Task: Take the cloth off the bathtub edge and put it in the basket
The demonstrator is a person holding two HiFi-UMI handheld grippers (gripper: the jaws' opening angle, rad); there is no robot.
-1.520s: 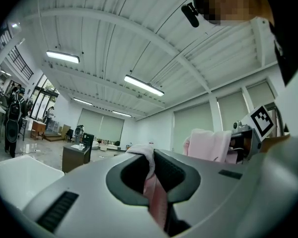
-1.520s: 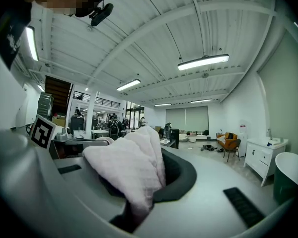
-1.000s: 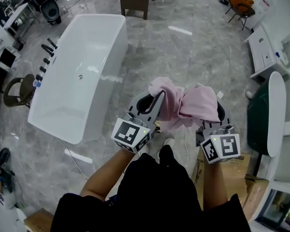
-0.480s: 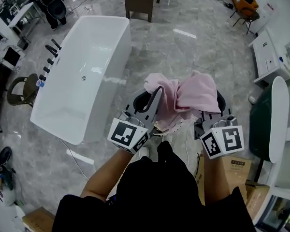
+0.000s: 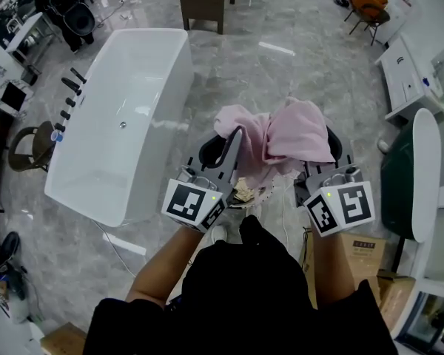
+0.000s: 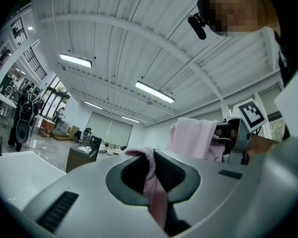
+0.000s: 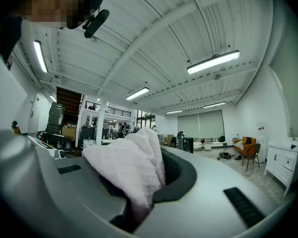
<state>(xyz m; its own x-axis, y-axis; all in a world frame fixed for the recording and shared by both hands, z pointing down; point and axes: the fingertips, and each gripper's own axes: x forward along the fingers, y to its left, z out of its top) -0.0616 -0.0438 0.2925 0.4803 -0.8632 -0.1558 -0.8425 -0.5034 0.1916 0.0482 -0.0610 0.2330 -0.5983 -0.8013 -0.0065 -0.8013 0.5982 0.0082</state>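
Both grippers are holding the cloth up in the air, beside the tub and clear of its long wall on the person's side (nothing is touching the rim). The left gripper is clamping a thin pink fold between nearly closed jaws. The right gripper is pinching a thicker bunch.

The cloth's long axis is running from one gripper to the other, pointing away from the tub's side. Its bulk is draping over the right gripper, at the end farther from the tub.

The basket is not showing in any view, so I cannot say which hand is nearer to it. Judgement: the carry is under way, and the drop is waiting on finding the basket.
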